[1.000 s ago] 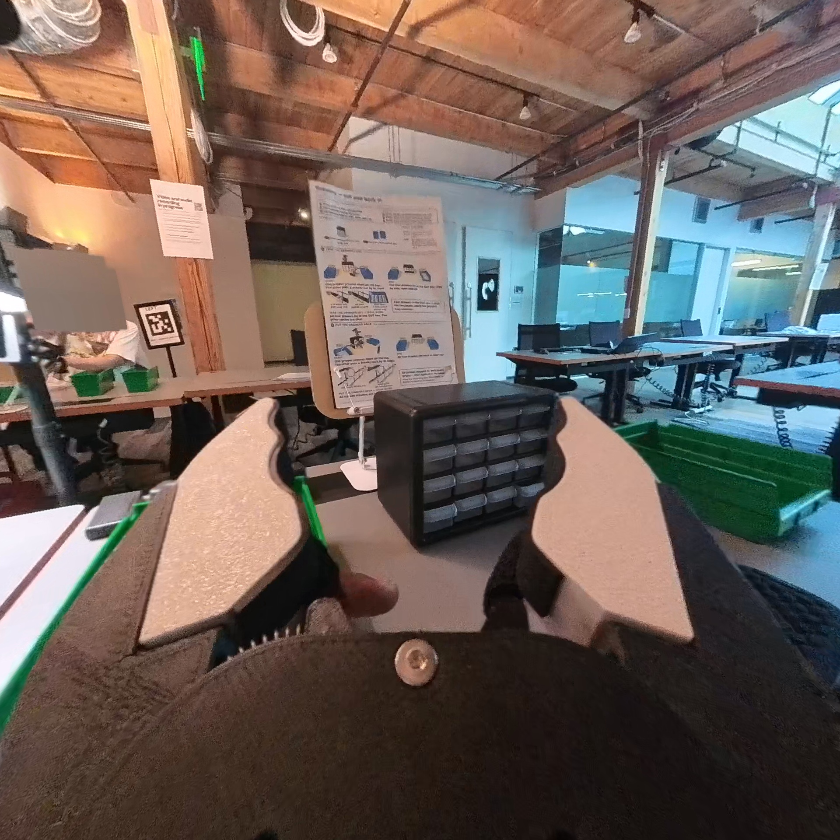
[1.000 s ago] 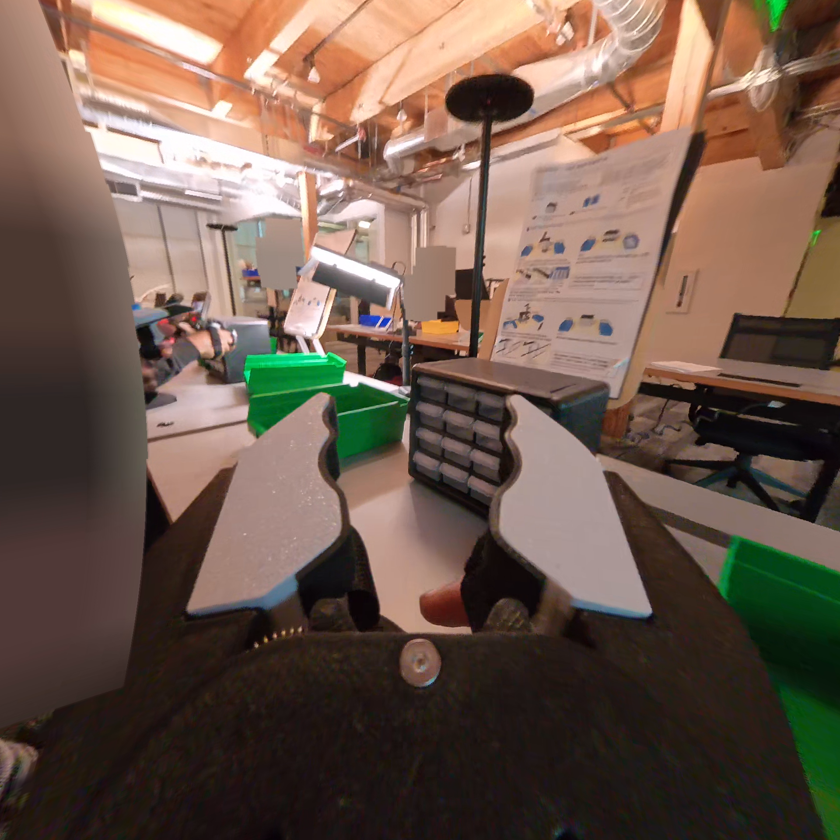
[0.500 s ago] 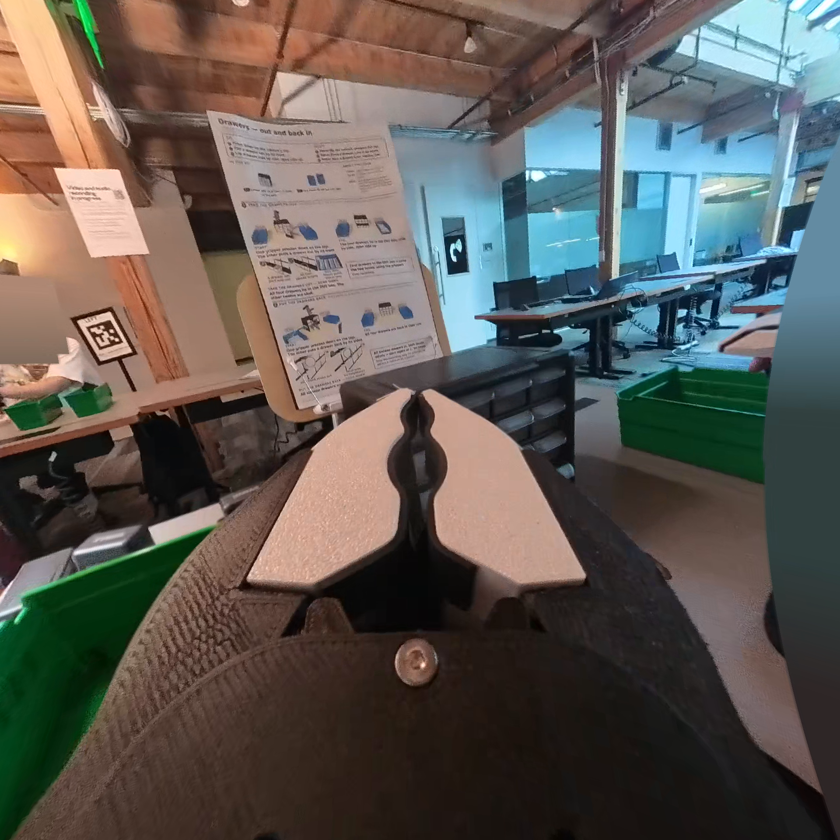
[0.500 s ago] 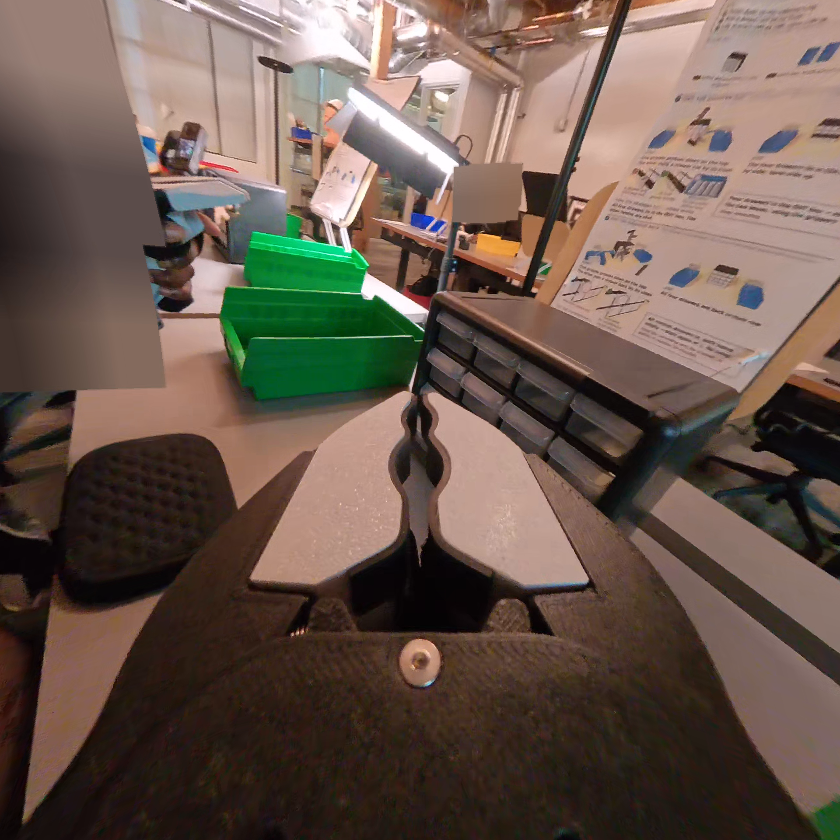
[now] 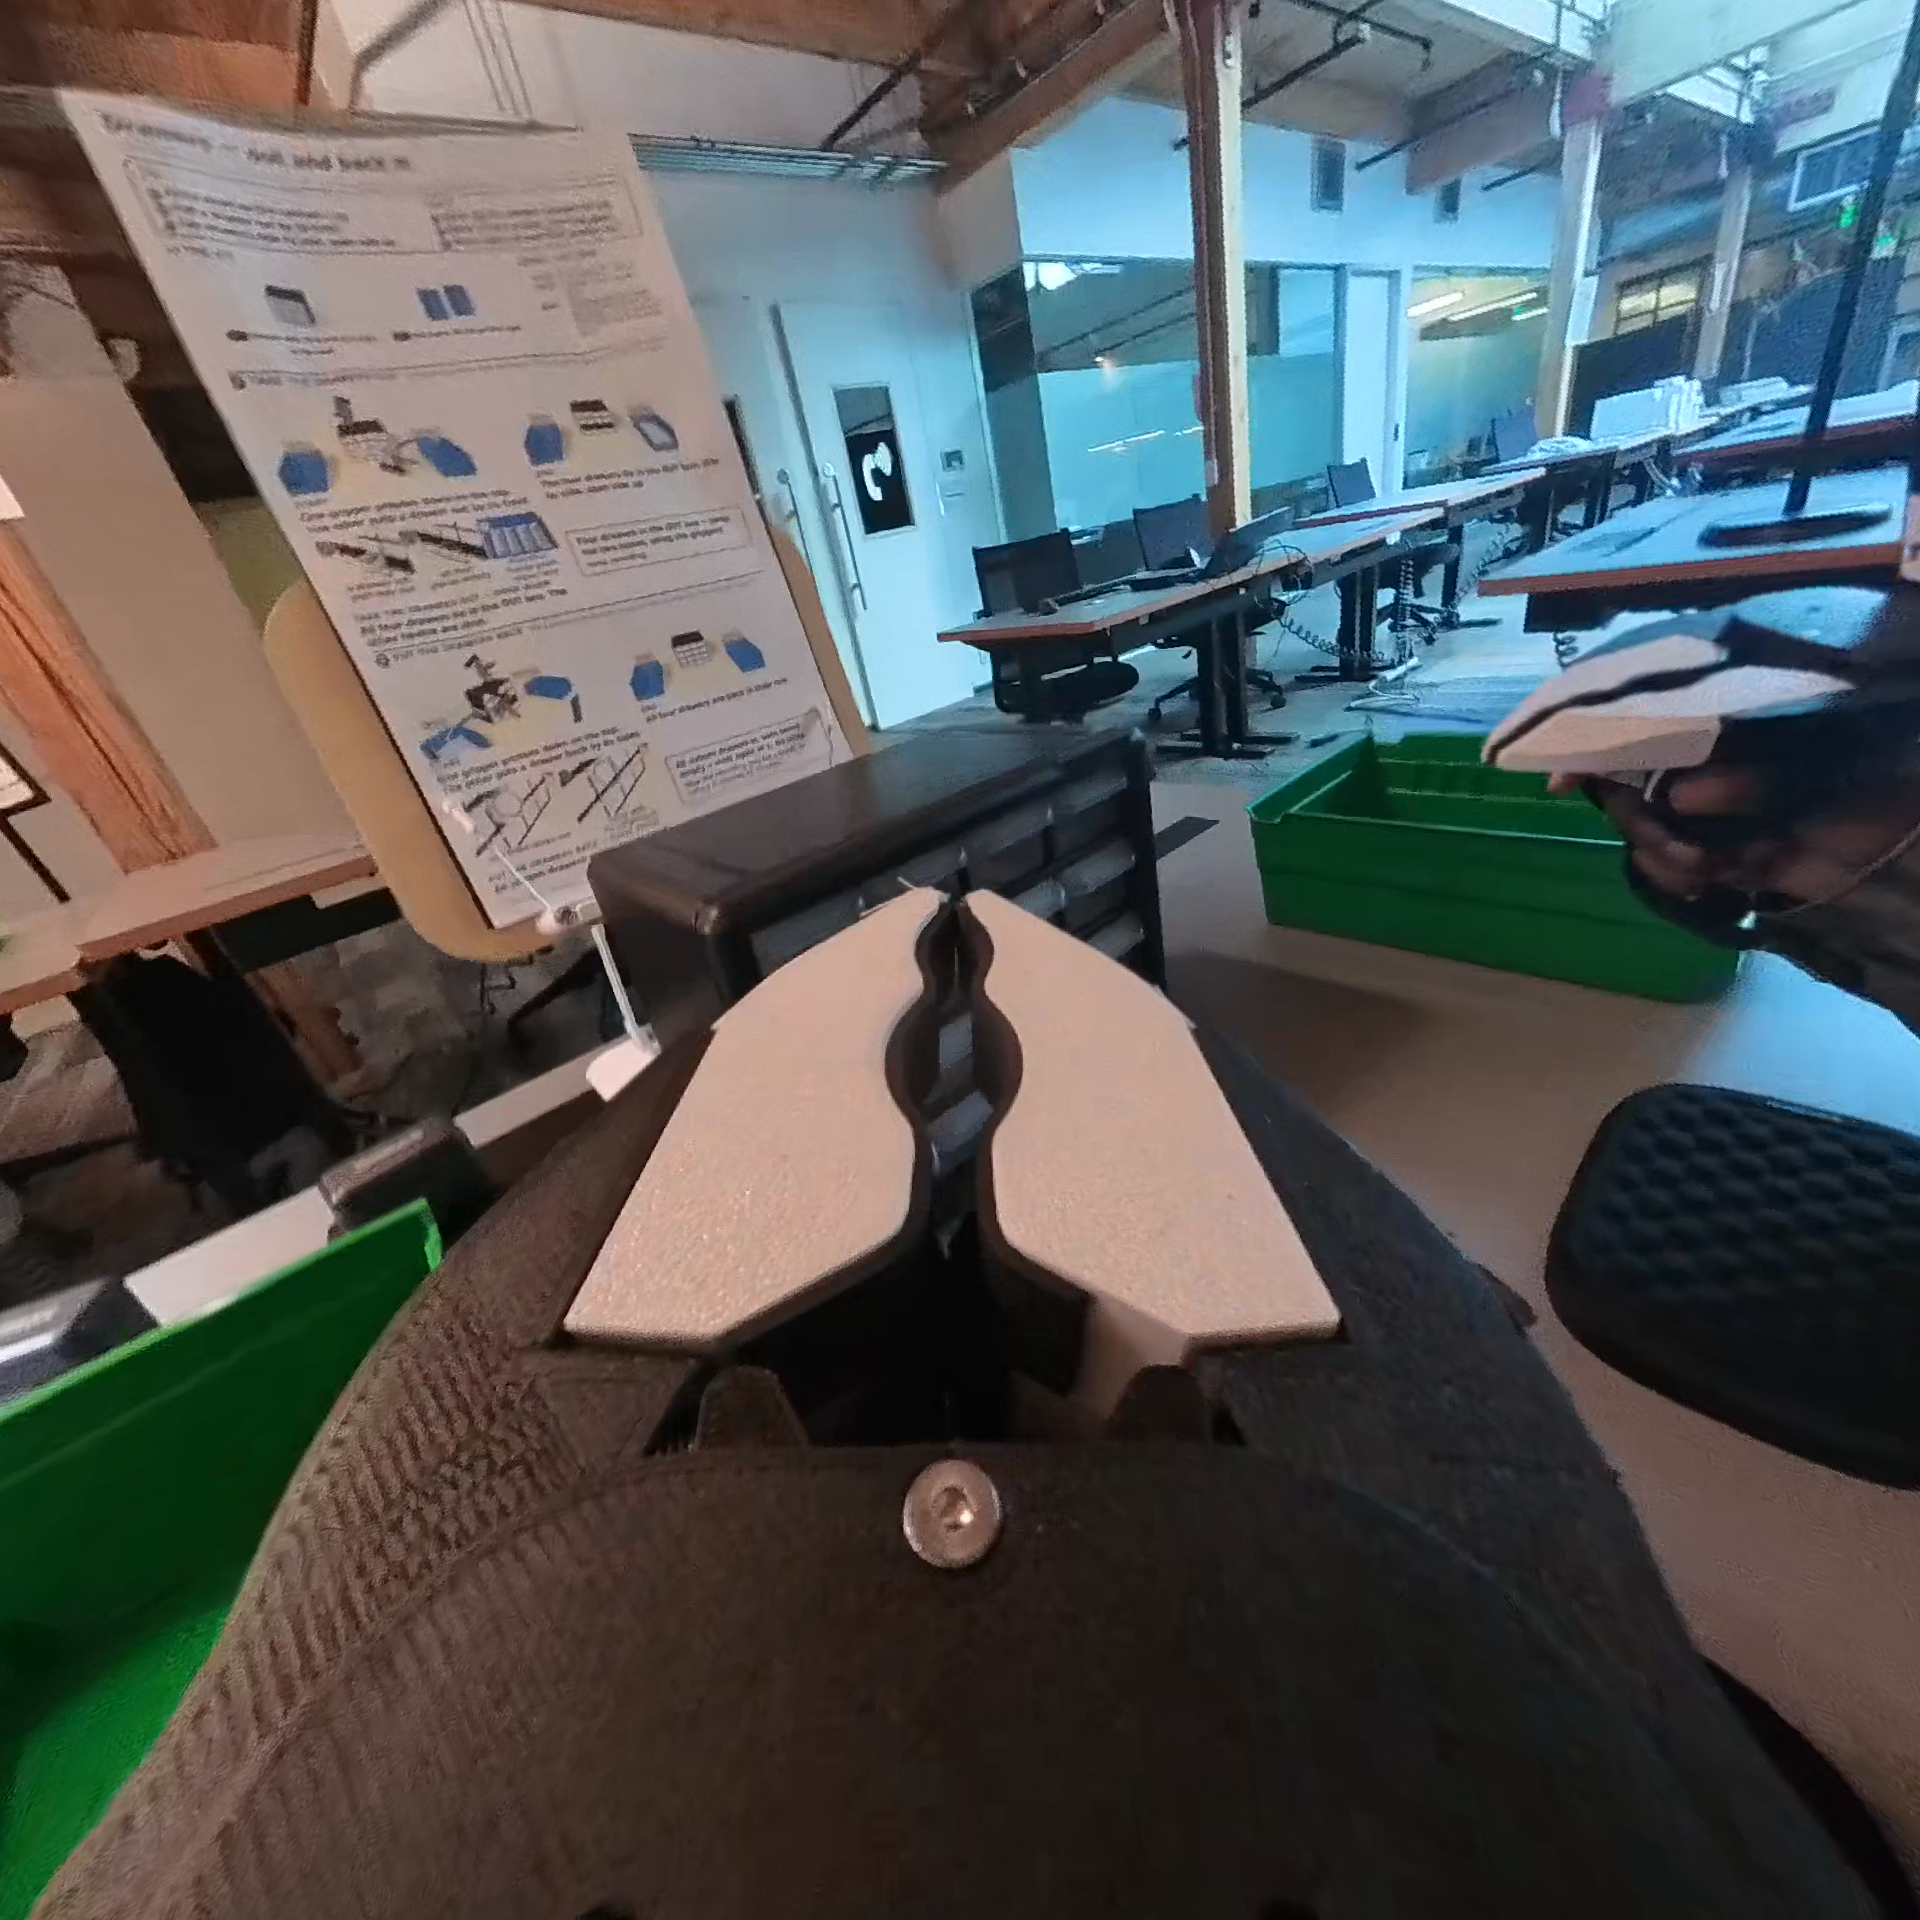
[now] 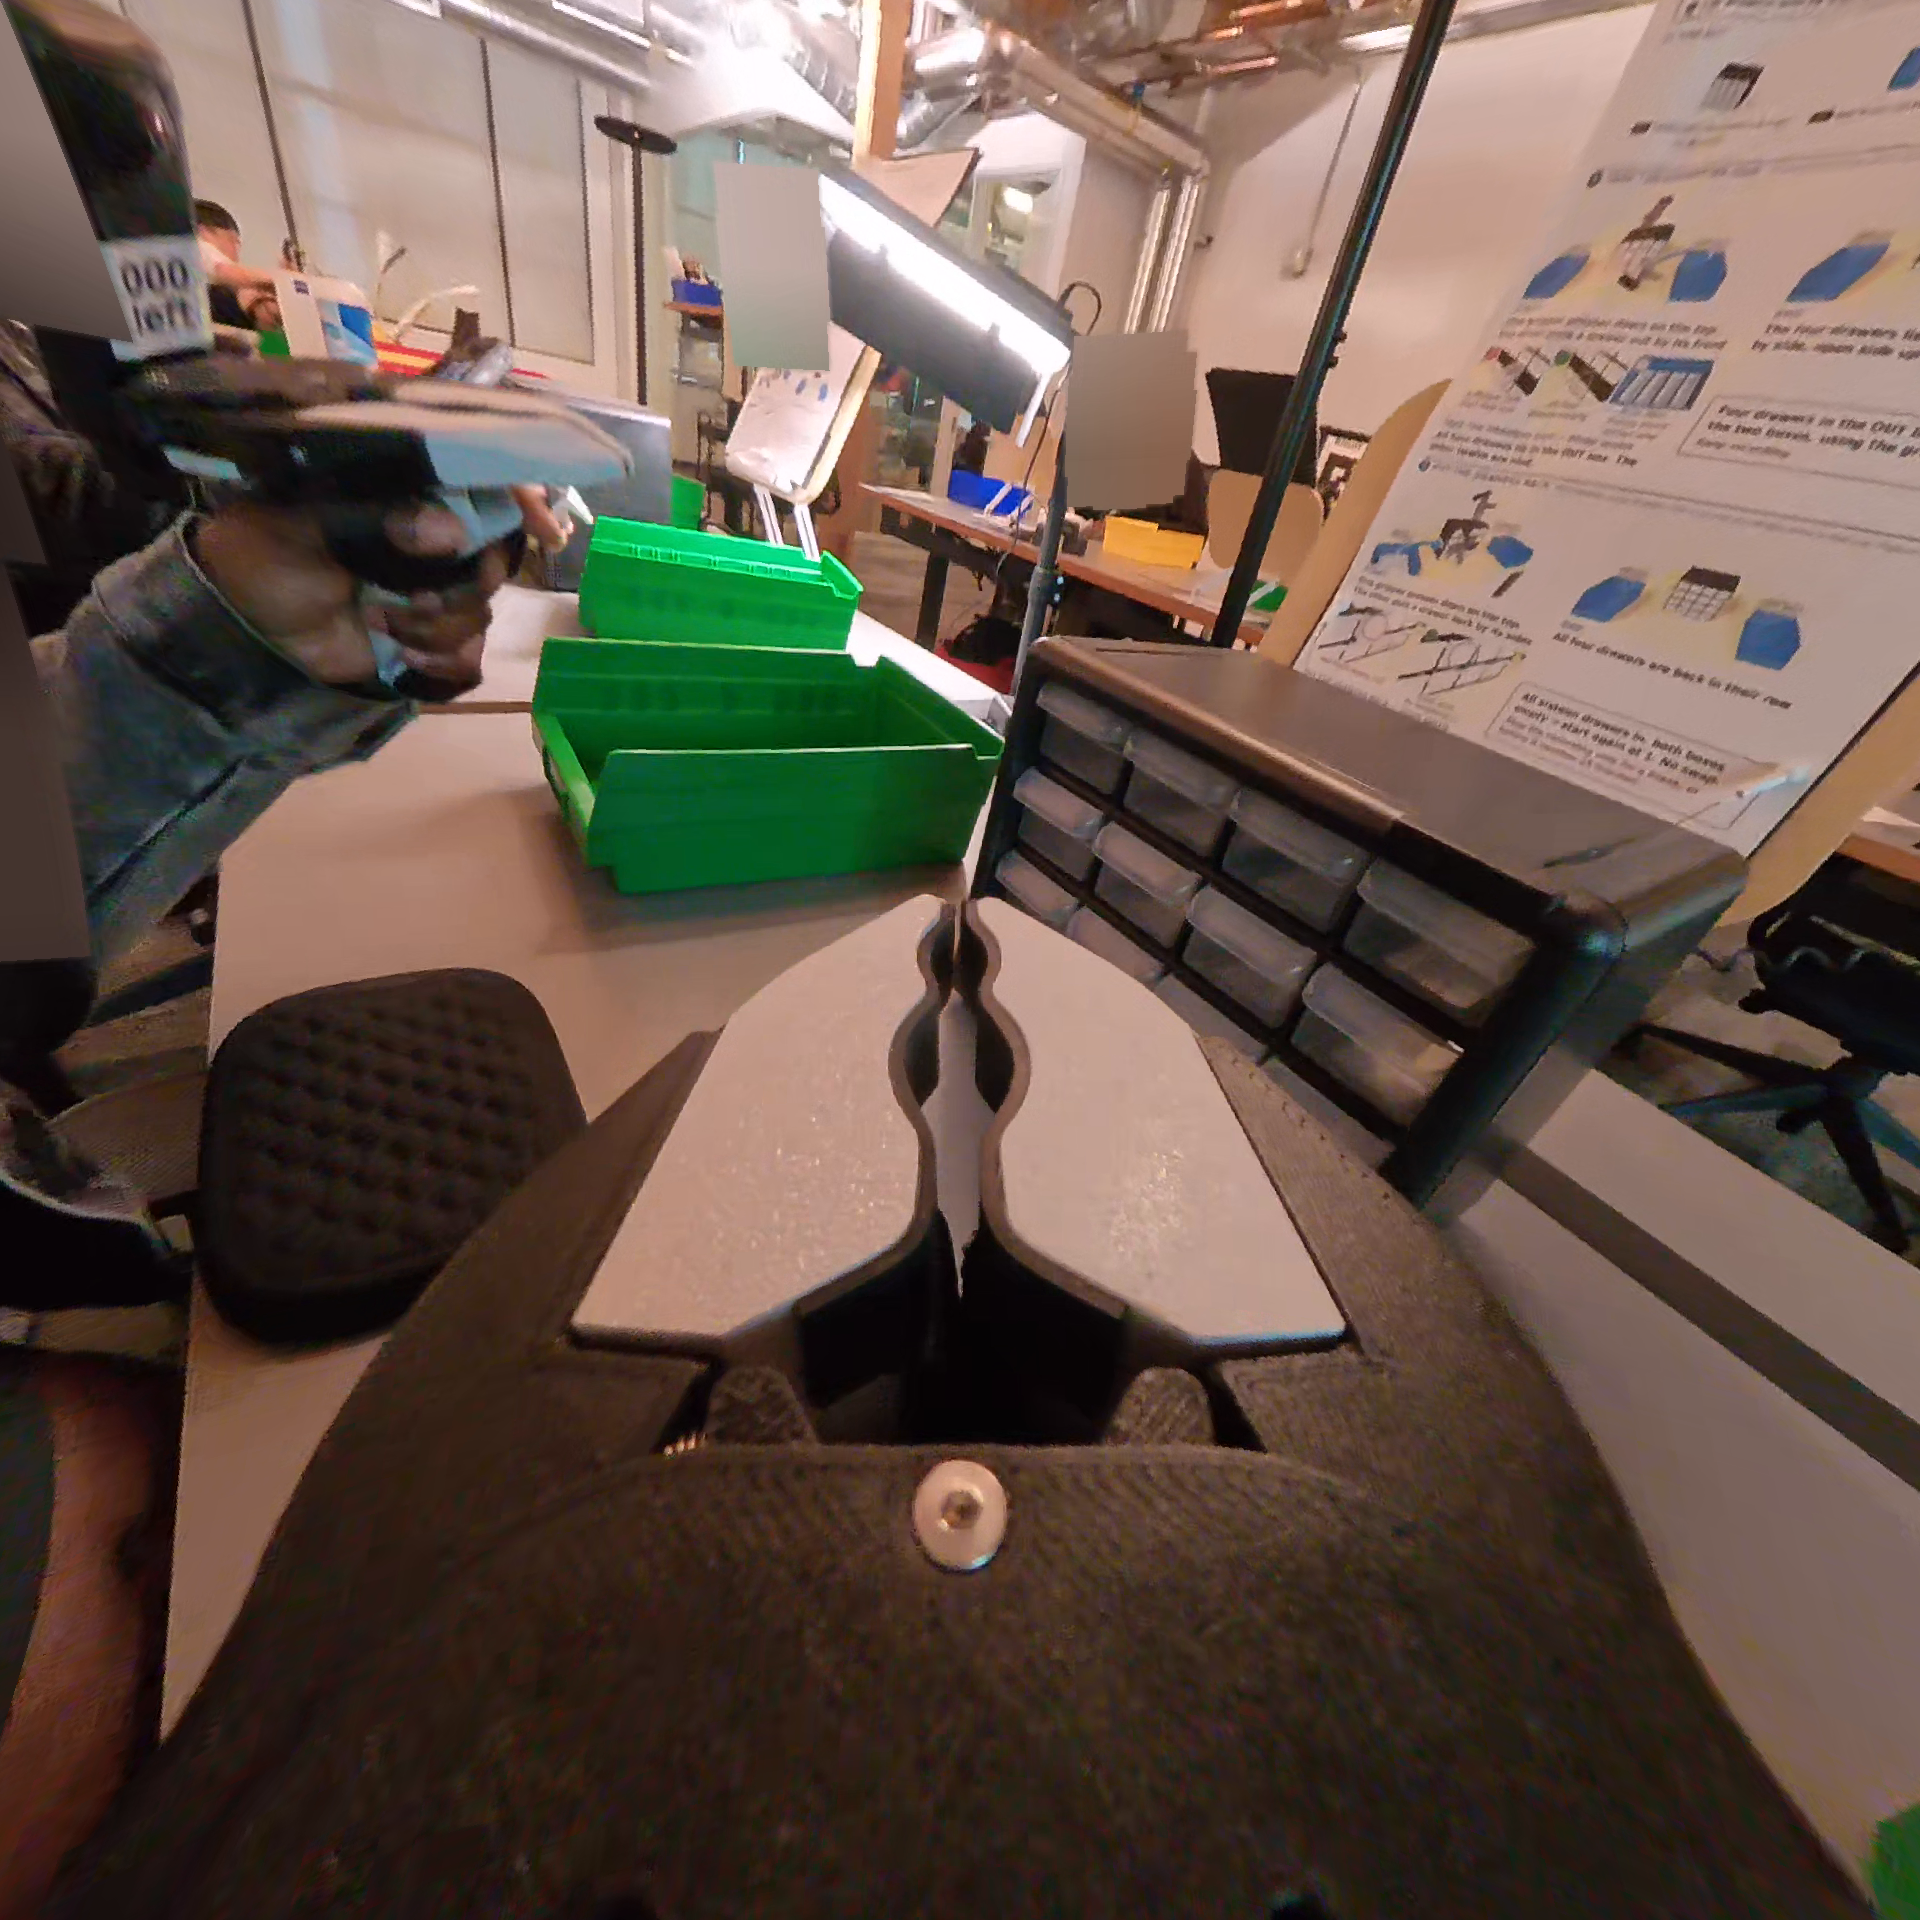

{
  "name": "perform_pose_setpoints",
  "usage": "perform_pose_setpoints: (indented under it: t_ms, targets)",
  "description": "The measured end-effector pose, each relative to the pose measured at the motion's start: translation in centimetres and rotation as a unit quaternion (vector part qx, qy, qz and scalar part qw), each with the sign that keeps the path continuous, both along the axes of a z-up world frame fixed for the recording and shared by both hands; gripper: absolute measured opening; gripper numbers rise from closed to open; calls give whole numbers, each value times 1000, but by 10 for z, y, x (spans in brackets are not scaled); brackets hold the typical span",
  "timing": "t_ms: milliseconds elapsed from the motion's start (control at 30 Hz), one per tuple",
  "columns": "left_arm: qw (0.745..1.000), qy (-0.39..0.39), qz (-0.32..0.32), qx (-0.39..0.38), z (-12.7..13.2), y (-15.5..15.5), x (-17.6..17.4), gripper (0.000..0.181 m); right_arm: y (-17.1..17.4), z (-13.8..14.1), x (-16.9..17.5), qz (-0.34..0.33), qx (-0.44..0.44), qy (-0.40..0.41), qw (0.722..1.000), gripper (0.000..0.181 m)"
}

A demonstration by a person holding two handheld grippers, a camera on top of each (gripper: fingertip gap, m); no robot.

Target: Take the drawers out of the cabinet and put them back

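Observation:
A small black cabinet (image 5: 831, 842) with rows of clear drawers (image 6: 1288, 862) stands on the grey table; all the drawers I can see are pushed in. My left gripper (image 5: 956, 904) is shut and empty, close in front of the cabinet's left side. My right gripper (image 6: 961, 914) is shut and empty, just short of the cabinet's front left corner (image 6: 1013, 810). The right gripper also shows at the right of the left wrist view (image 5: 1662, 707), and the left gripper at the upper left of the right wrist view (image 6: 499, 436), each in a person's hand.
A green bin (image 5: 1455, 852) sits right of the cabinet, seen again in the right wrist view (image 6: 769, 769) with a second green bin (image 6: 717, 592) behind. Another green bin (image 5: 156, 1455) is at my left. A black chair armrest (image 6: 374, 1132) lies near. An instruction poster (image 5: 468, 468) stands behind the cabinet.
Both grippers went from wide open to shut a second ago. Since then both have moved nearer the cabinet and now each shows in the other's view.

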State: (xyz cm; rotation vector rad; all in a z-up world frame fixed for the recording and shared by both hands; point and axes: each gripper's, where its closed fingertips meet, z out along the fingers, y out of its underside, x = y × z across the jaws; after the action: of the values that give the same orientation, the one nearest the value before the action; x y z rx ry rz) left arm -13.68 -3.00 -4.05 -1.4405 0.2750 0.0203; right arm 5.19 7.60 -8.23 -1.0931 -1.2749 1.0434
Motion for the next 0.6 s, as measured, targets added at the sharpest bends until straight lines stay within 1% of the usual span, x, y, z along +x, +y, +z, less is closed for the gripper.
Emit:
perform_pose_setpoints:
  t_ms: [67,133,167,200,233,267,333,367,400,500,567,600]
  targets:
    - [1000,16,-11,-20,7,14,2,0,5,-2,2,-4,-3,-5,1000,1]
    - [993,34,-41,-102,1,37,4,0,8,-6,1,-6,-12,-10,1000,1]
    - [990,31,-41,-133,2,51,1,5,9,-7,1,-5,-18,-11,1000,2]
    - [987,32,-34,-155,6,66,-5,17,10,-9,-1,-3,-24,-14,1000,2]
    - [981,42,-25,-186,7,81,-12,33,12,-11,-2,-4,-32,-20,999,2]
    - [972,57,-16,-227,5,96,-20,52,14,-13,-4,-4,-37,-28,999,3]
    - [945,95,-6,-314,-2,121,-33,92,15,-16,-8,0,-41,-38,998,5]
    - [931,110,-10,-347,-4,132,-36,106,16,-18,-10,3,-45,-42,998,7]
    - [922,119,-26,-368,-3,143,-35,109,16,-21,-12,7,-48,-47,998,8]
    - [894,147,-107,-408,2,170,-17,77,15,-30,-20,20,-53,-69,996,12]
    - [880,158,-152,-423,8,190,-5,0,16,-35,-26,25,-55,-83,995,13]
    - [870,163,-159,-438,7,200,-2,0,15,-37,-30,29,-57,-89,994,14]
